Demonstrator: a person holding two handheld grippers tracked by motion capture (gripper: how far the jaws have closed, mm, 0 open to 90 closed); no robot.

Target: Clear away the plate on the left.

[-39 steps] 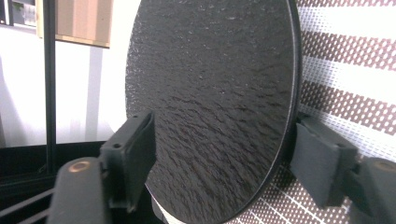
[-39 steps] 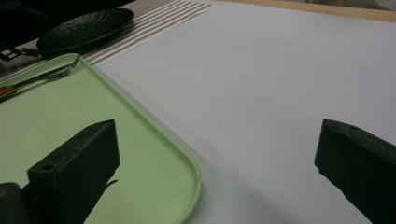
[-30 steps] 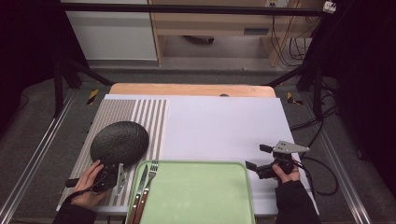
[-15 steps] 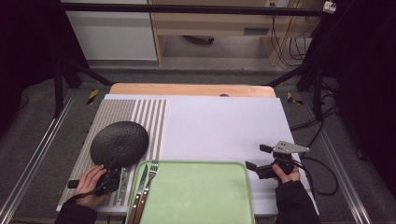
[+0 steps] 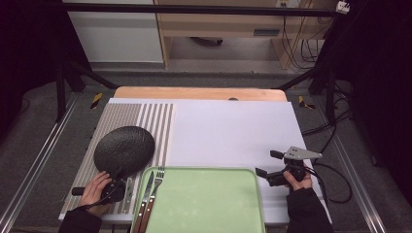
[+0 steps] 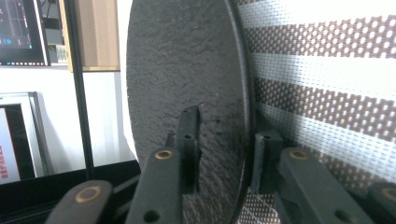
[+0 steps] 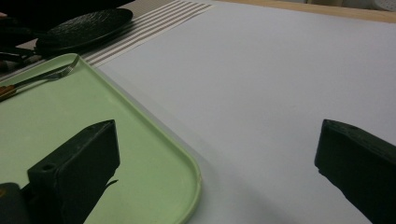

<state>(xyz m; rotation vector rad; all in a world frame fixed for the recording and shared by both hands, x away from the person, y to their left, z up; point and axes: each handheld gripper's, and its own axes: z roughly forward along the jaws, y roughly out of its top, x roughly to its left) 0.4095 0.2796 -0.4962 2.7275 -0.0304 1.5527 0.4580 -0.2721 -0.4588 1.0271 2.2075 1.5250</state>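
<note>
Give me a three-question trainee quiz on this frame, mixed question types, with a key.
1. True or false: the left tongs grip the rim of the black plate.
2. Multiple choice: the fork and knife lie
A. on the striped mat
B. along the left edge of the green tray
C. on the black plate
3. Fill in: the right tongs are ____ and hold nothing.

Key
1. True: one jaw sits on each face of the plate's rim.
2. B
3. open, with the tray's corner and the white sheet between the jaws.
</note>
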